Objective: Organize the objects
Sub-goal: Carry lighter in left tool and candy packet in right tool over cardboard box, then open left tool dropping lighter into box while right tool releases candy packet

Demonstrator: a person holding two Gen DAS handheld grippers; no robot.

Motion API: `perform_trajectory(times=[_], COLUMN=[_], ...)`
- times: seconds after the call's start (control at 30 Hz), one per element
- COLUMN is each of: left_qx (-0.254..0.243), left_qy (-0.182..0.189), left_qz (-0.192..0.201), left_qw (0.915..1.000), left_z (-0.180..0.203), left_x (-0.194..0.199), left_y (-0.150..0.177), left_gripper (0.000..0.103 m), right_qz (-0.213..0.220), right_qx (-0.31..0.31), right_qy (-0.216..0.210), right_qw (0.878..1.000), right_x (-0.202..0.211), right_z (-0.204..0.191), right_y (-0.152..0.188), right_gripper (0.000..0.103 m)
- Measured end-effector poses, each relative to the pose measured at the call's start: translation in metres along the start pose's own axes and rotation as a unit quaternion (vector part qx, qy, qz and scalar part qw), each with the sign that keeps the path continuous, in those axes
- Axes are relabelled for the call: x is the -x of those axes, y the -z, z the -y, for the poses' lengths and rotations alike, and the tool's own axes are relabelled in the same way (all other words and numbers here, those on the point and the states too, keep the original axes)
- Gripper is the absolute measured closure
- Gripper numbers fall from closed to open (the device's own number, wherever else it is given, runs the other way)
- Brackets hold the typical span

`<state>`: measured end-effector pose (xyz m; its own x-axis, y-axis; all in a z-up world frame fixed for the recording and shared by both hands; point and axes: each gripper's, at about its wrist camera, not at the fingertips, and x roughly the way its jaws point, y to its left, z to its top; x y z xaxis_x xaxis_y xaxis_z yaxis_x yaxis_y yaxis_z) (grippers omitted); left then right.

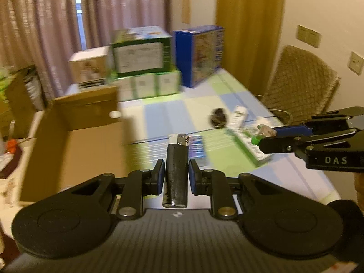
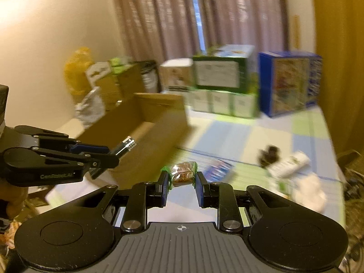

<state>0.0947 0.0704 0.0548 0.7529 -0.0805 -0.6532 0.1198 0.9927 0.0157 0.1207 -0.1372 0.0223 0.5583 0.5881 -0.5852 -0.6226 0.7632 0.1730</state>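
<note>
My left gripper (image 1: 177,170) is shut on a black lighter (image 1: 176,170) with a silver head, held upright above the table. It also shows in the right wrist view as the left gripper (image 2: 111,155), with the lighter's head (image 2: 127,146) over the open cardboard box (image 2: 145,136). My right gripper (image 2: 182,177) is shut on a wrapped candy (image 2: 182,173) with green ends. In the left wrist view the right gripper (image 1: 266,137) enters from the right with the candy (image 1: 265,133). The cardboard box (image 1: 75,150) stands at the left.
On the checked blue-green tablecloth (image 1: 170,113) lie a dark round object (image 1: 218,117), a white tube (image 1: 238,115), a blue packet (image 1: 196,146) and a green-white flat pack (image 1: 252,146). Stacked green cartons (image 1: 141,56) and a blue carton (image 1: 200,52) stand at the back. A wicker chair (image 1: 300,84) is at the right.
</note>
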Motion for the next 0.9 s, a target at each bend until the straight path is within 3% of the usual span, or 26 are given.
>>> perform_trajectory(times=[0.43,0.67,0.9], left_qx=[0.031,0.035,0.039], left_qy=[-0.077,-0.09,-0.083], left_qz=[0.0,-0.011,-0.016], left_qw=[0.9966,0.9953,0.9956], left_z=[-0.127,-0.166,-0.18], left_x=[0.021,-0.006,-0.031], left_y=[0.001,-0.003,-0.002], left_gripper=[0.085,0.085,0.085], right_qz=[-0.008,-0.029,-0.047], right_qx=[0.083,0.087,0.081], right_qy=[-0.056,-0.052,-0.055], right_qw=[0.995,0.994,0.994], right_x=[-0.098,-0.158,-0.189], right_z=[-0.101,-0.108,-0.105], right_y=[-0.057,-0.074,-0.074], right_gripper=[0.081,0.081,0.081])
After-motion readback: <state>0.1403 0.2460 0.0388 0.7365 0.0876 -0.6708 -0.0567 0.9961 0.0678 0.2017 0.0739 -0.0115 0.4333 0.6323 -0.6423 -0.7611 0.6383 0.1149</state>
